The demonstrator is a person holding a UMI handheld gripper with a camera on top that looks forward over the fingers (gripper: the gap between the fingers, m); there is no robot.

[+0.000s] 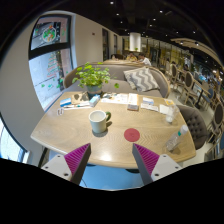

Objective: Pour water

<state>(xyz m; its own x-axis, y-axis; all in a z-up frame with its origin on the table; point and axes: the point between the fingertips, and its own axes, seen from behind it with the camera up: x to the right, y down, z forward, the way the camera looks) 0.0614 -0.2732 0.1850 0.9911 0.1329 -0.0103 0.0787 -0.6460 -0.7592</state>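
Note:
A white mug [98,122] stands on the pale wooden table [70,135], beyond my fingers and a little left of the midline. To its right lies a round red coaster [132,134]. Near the table's right end stands a clear plastic bottle [171,116], and a second clear vessel [174,143] sits at the near right edge. My gripper [112,165] hovers short of the table's near edge, open, with nothing between its magenta pads [77,158].
A potted green plant [94,78] stands at the far side of the table, with books and papers [133,101] around it. A grey sofa with a patterned cushion [141,79] lies behind. A chair [196,124] stands at the right.

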